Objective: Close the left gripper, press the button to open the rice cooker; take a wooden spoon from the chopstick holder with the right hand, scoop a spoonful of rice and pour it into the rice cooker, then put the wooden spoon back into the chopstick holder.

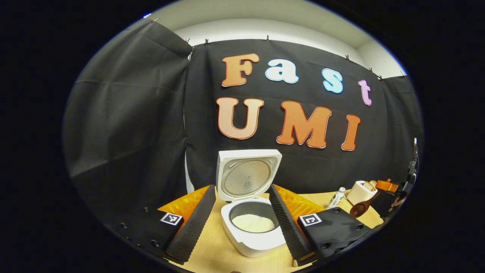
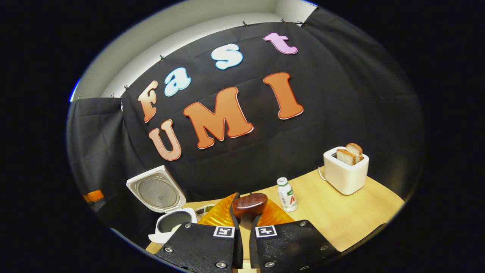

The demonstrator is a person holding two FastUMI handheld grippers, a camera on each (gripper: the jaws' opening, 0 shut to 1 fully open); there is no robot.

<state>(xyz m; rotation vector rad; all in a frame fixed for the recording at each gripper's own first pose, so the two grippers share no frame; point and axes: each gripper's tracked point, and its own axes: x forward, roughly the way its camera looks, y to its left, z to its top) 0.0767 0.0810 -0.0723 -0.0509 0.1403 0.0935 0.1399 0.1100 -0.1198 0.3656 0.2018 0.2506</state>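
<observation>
Left gripper (image 1: 242,223): fingers spread wide, holding nothing; the two ribbed black fingers (image 1: 191,223) flank the cooker at 7 and 5 o'clock in the left gripper view.
Rice cooker (image 1: 252,231): white, rounded body on the pale wooden counter (image 1: 216,250), between the left fingers at 6 o'clock.
Cooker lid (image 1: 248,174): raised upright behind the pot, its grey metal inner plate facing the camera.
Cooker contents: white rice (image 1: 253,223) lies in the grey inner pot.
Right gripper (image 2: 246,222): fingers narrow, clamped on the spoon's handle at 6 o'clock in the right gripper view.
Wooden spoon (image 2: 250,204): dark brown, rounded bowl standing just past the fingertips, in front of an orange ridged item (image 2: 219,216) of unclear kind; whether the bowl carries rice cannot be told.
Spoon, left gripper view: the spoon (image 1: 362,208) hangs at 4 o'clock beside the toaster, held by the other gripper's orange part.
Toaster (image 2: 345,170): white, boxy, with two bread slices (image 2: 350,153) upright in it, at 3 o'clock on the counter.
Bottle (image 2: 287,195): small, white, capped, upright, between spoon and toaster, near the spoon.
Cooker, right gripper view: open, at 8 o'clock, well apart from the spoon.
</observation>
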